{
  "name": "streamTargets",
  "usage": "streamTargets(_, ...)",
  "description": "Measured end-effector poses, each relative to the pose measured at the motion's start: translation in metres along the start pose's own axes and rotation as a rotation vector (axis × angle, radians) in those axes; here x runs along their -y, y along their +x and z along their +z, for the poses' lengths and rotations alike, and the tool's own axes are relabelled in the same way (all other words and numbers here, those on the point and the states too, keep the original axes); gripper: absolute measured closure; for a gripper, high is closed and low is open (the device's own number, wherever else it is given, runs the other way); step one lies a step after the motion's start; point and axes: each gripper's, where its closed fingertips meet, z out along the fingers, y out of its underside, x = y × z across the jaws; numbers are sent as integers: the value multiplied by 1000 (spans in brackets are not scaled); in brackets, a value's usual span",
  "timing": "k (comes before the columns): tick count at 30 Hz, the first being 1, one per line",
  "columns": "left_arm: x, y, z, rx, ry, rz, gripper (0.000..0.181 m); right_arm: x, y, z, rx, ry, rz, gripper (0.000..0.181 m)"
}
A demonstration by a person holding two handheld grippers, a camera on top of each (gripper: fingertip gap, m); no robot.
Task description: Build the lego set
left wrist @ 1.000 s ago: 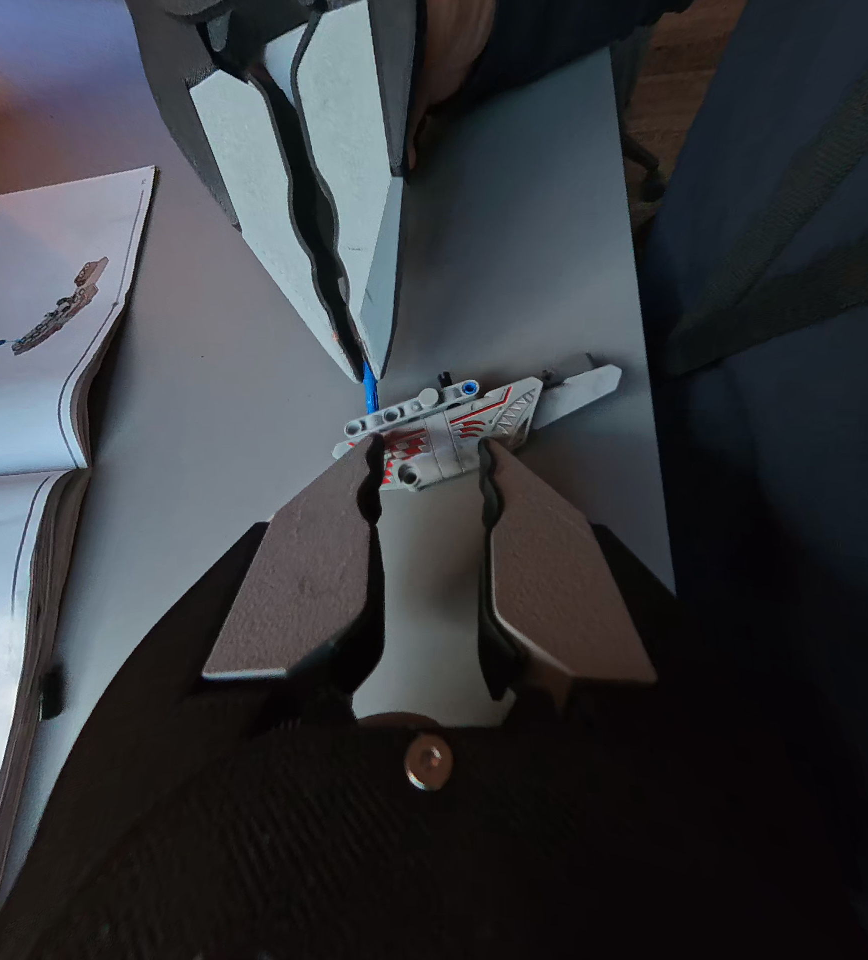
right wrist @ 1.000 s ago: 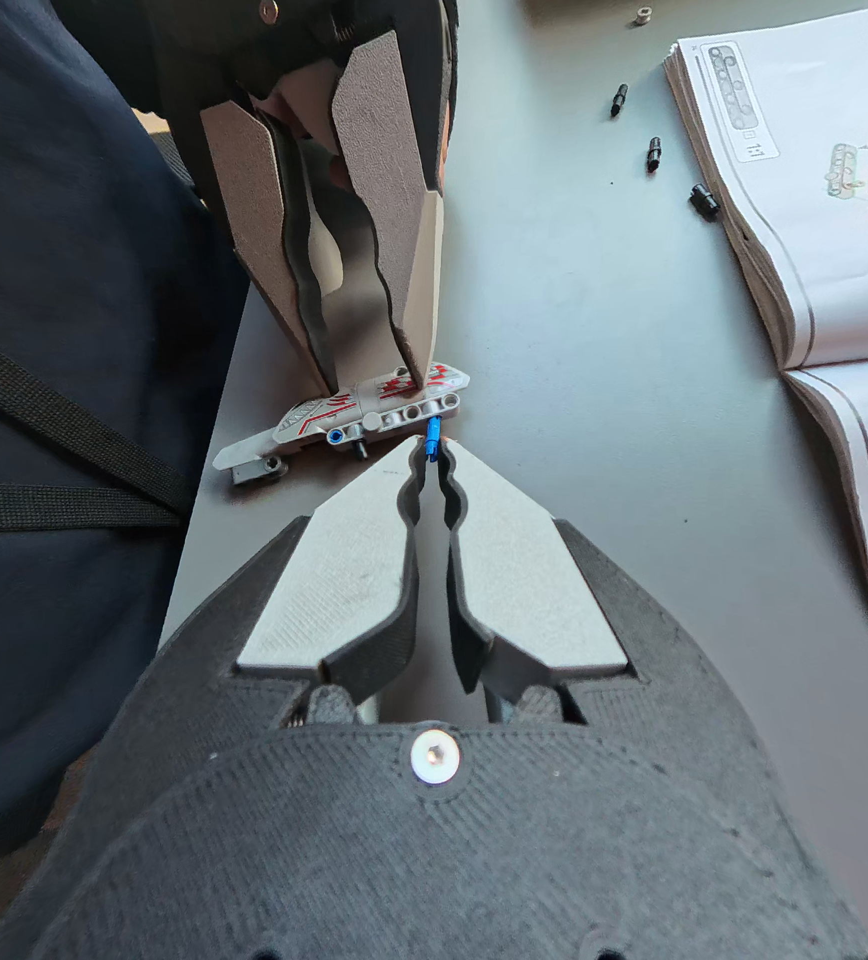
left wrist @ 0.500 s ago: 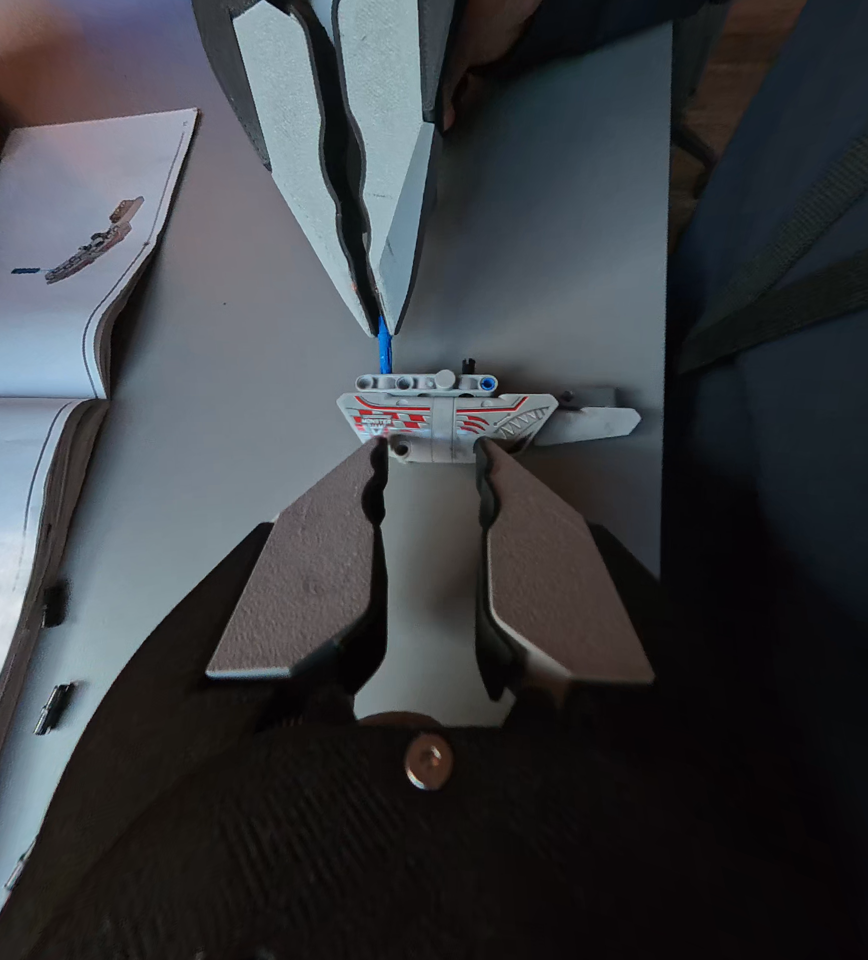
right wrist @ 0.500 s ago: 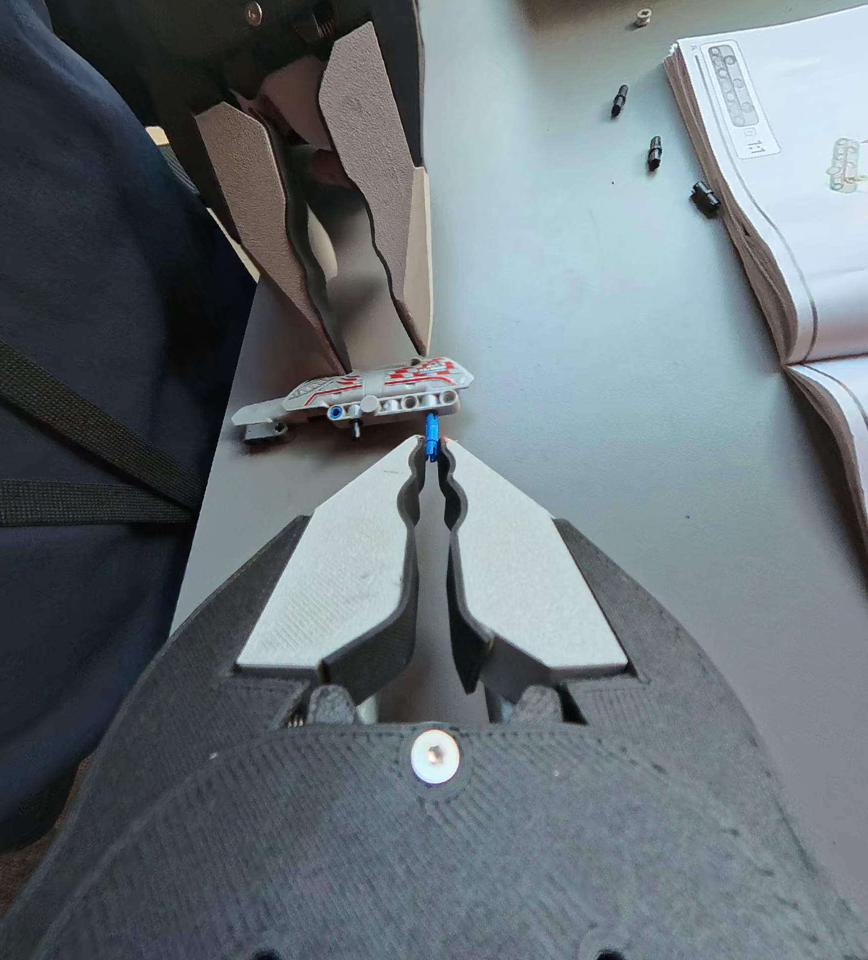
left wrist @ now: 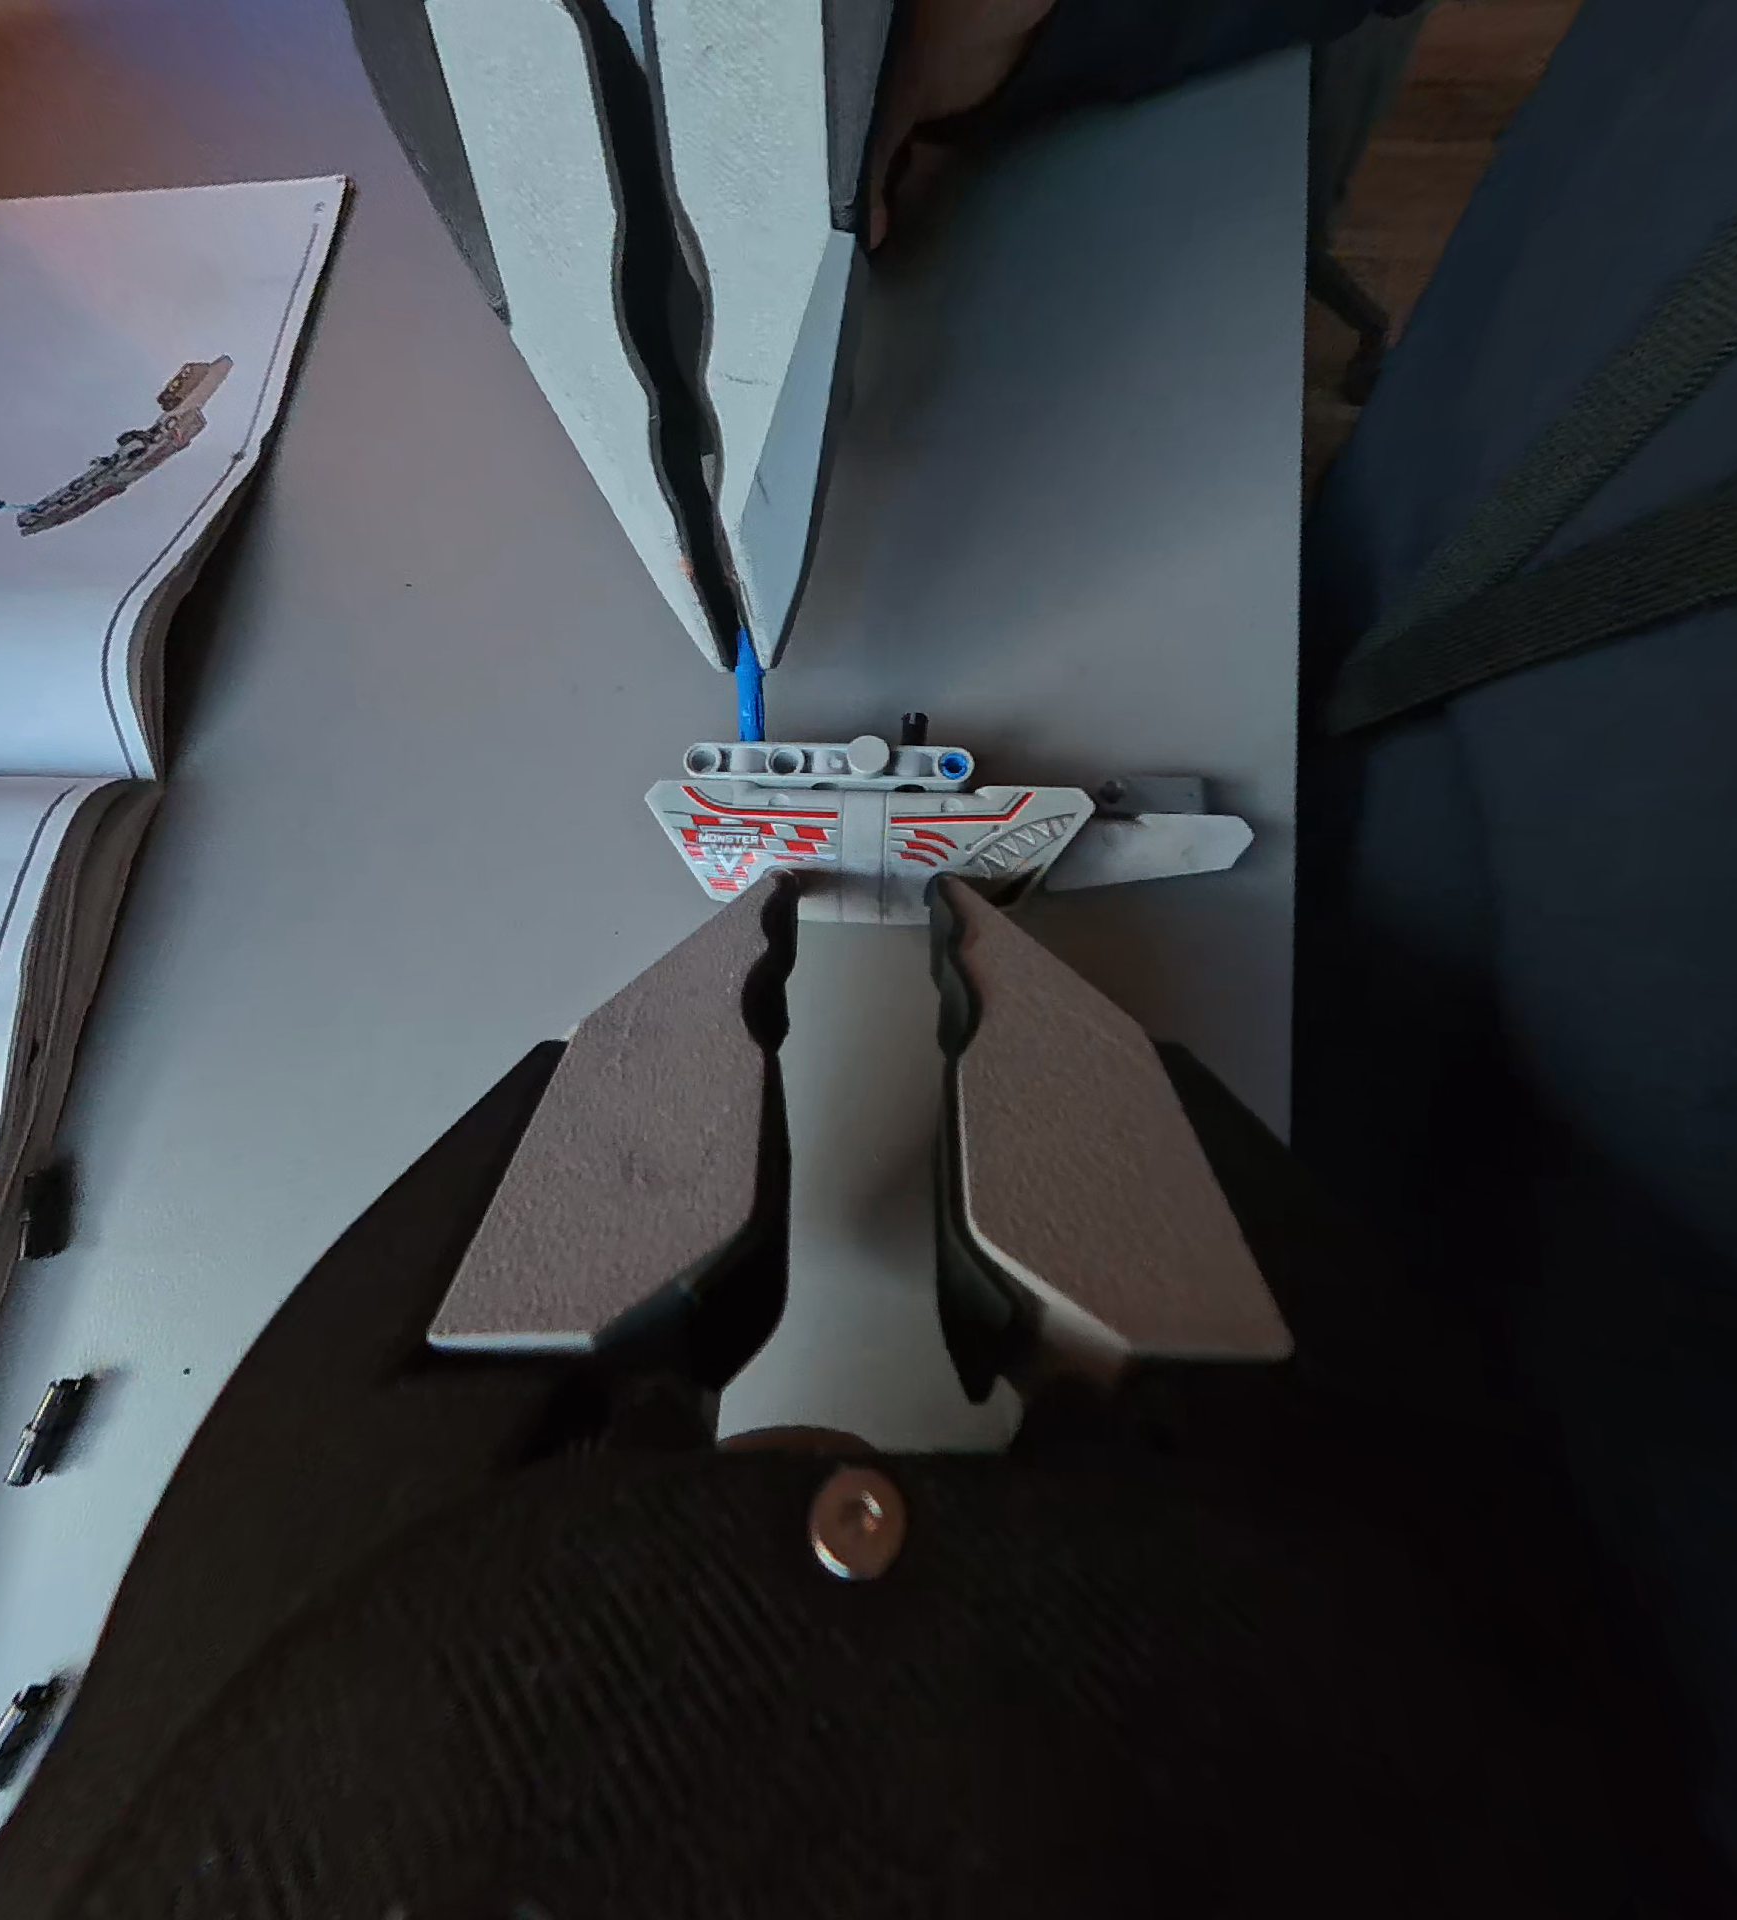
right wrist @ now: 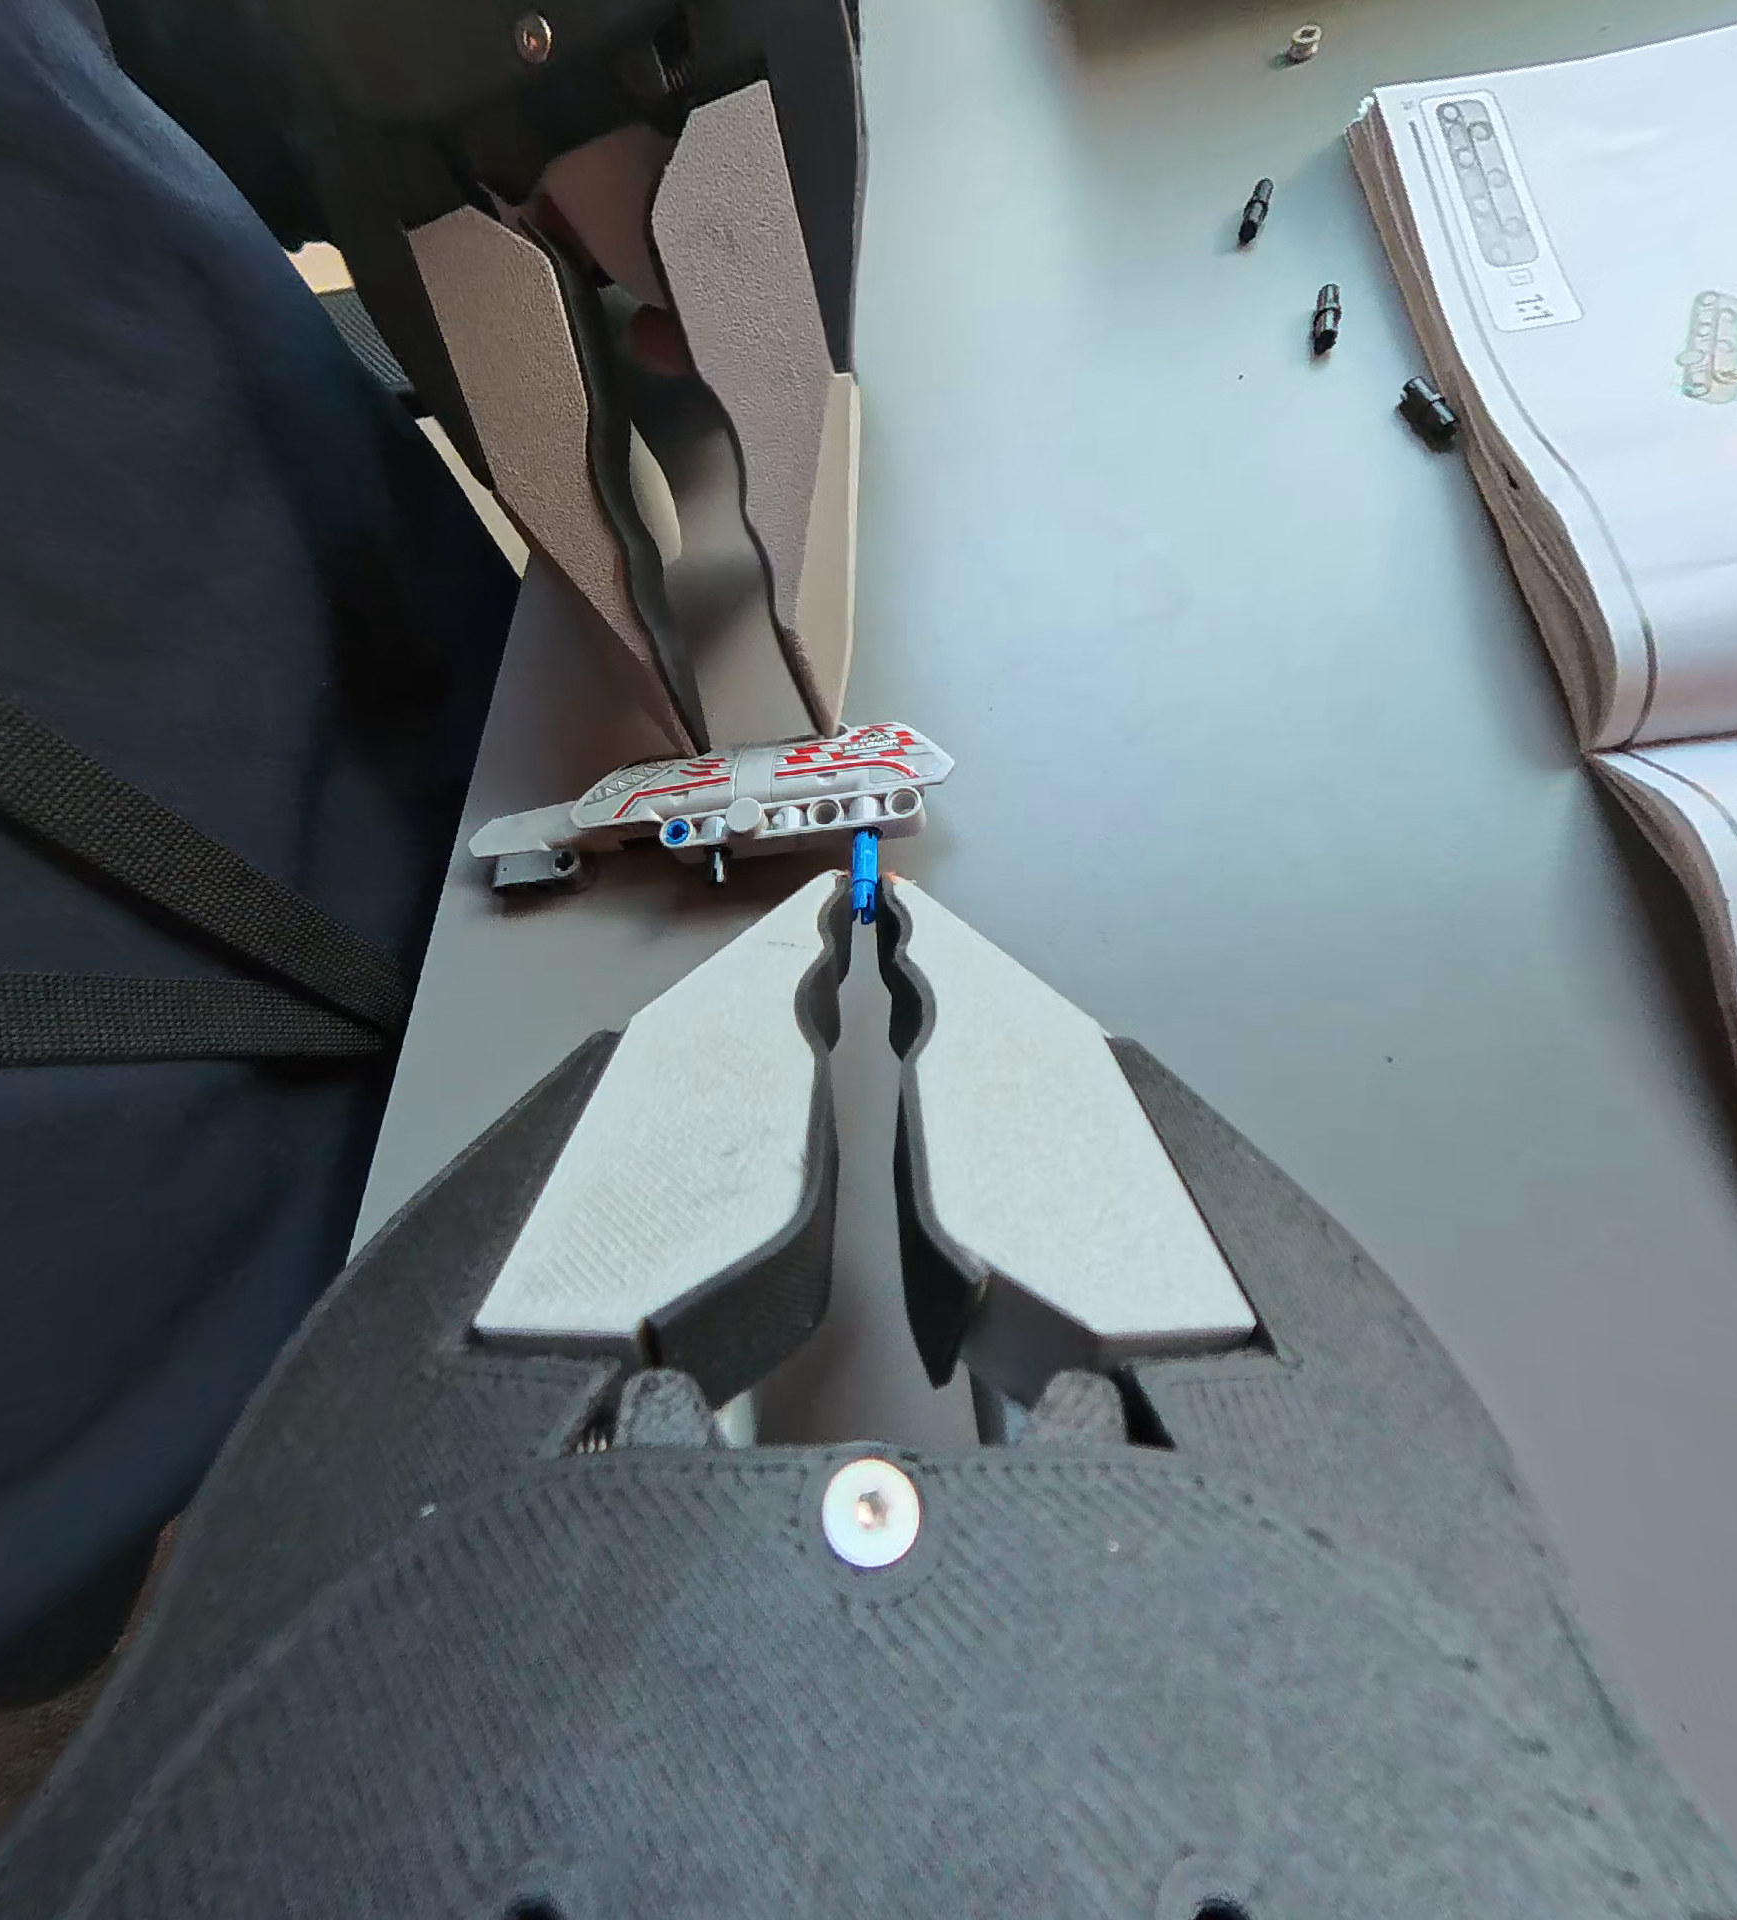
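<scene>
A grey lego panel (left wrist: 848, 831) with red markings carries a grey holed beam (left wrist: 822, 762) and lies on the grey table (left wrist: 448, 831) near its edge. My left gripper (left wrist: 864, 888), dark-fingered, is shut on the panel's near middle tab. It also shows in the right wrist view (right wrist: 765, 736), coming from above onto the panel (right wrist: 770, 774). My right gripper (right wrist: 864, 891), light grey, is shut on a blue pin (right wrist: 863, 878). The pin's free end meets the beam (right wrist: 812, 816) at a hole near its end. In the left wrist view the right gripper (left wrist: 744, 652) holds the blue pin (left wrist: 748, 698) against the beam.
An open instruction booklet (right wrist: 1622, 416) lies on the table, also in the left wrist view (left wrist: 64, 520). Loose black pins (right wrist: 1325, 317) lie beside it, and others (left wrist: 43, 1429) along its edge. The table edge (left wrist: 1295, 623) runs right beside the assembly, with a person's dark clothing (right wrist: 116, 727) past it. One gripper's finger ends stand about 5 cm off the other's.
The left gripper turned the panel assembly from tilted to level. The right gripper brought the blue pin closer until its tip reached the beam's hole.
</scene>
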Motion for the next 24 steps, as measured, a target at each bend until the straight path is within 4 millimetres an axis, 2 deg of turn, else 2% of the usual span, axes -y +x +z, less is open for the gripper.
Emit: streamTargets(24,0,-1,3,-91,1,-53,157,1,0,-3,-36,24,-27,181)
